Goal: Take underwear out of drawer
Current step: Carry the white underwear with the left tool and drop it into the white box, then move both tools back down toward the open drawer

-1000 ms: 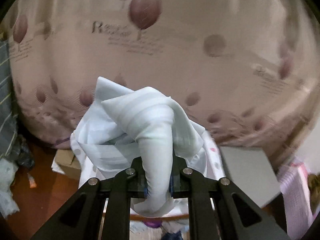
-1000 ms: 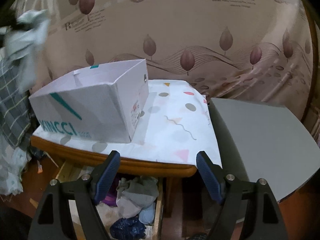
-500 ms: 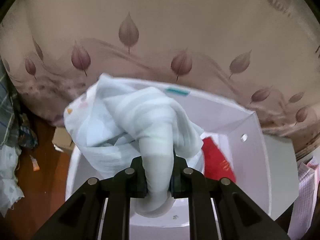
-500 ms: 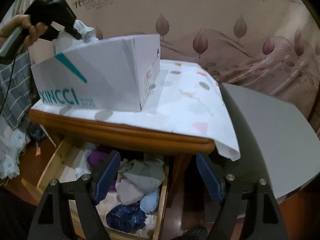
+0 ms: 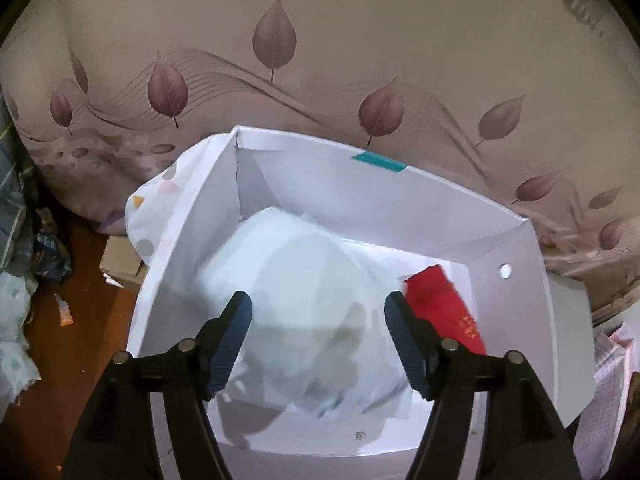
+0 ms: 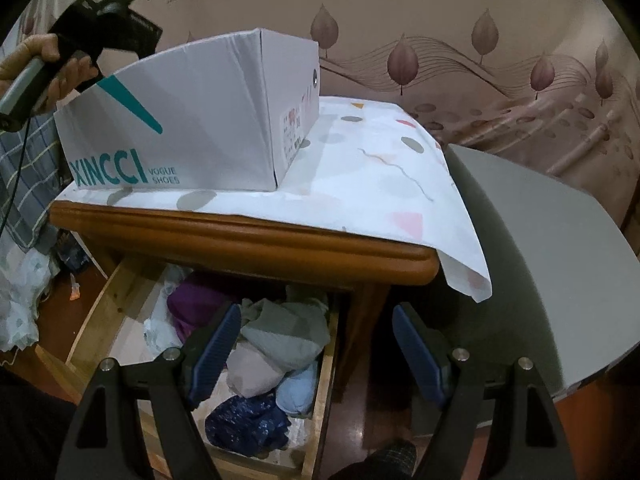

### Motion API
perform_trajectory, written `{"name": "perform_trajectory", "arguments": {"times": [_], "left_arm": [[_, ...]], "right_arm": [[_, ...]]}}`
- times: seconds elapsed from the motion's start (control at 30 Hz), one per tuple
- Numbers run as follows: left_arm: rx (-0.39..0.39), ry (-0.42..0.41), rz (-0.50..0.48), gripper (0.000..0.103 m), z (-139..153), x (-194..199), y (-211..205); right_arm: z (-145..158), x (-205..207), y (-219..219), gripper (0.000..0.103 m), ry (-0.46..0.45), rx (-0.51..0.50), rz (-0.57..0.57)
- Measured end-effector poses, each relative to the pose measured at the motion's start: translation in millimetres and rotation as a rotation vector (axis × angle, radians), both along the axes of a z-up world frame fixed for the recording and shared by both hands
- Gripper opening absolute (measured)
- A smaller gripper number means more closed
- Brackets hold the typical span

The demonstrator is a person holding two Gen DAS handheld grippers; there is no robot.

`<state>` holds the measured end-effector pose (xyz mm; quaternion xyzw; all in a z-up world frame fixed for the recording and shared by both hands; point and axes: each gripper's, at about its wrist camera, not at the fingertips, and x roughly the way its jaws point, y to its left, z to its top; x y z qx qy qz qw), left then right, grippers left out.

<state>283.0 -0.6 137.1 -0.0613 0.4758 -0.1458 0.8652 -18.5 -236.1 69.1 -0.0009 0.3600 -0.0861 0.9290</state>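
Left gripper [image 5: 318, 320] jaws opening; pale garment [image 5: 304, 304] lies blurred between them, in box [image 5: 400, 184]. Right gripper [image 6: 316, 344] wide, empty, drawer [image 6: 320, 392] beyond.

- The left wrist view looks steeply down past the left tool [image 5: 318, 332] into the open shoe box [image 5: 436, 196], close above it.
- The right wrist view looks down from farther back, past the right tool [image 6: 316, 346], at the desk [image 6: 240, 236] and drawer [image 6: 320, 396].
- Both views share the shoe box and leaf-printed curtain [image 5: 320, 60].
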Motion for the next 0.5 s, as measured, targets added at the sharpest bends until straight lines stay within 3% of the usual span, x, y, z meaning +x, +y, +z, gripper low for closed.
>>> {"name": "perform_trajectory", "arguments": {"times": [0.17, 0.3, 0.4, 0.5], "left_arm": [[-0.006, -0.153, -0.058, 0.067, 37.4, -45.0, 7.8], [-0.011, -0.274, -0.128, 0.079, 65.8, -115.3, 21.5], [0.026, -0.313, -0.183, 0.084, 63.4, -173.5, 35.7], [0.085, -0.264, -0.250, 0.087, 30.1, -218.0, 48.9]], "right_arm": [[-8.4, 4.8, 2.5, 0.080, 0.043, 0.008, 0.025], [-13.4, 5.2, 12.1, 0.080, 0.067, -0.043, 0.063], [-16.5, 2.5, 17.8, 0.080, 0.080, -0.070, 0.107], [-19.8, 2.2, 19.9, 0.080, 0.114, -0.079, 0.165]]}}
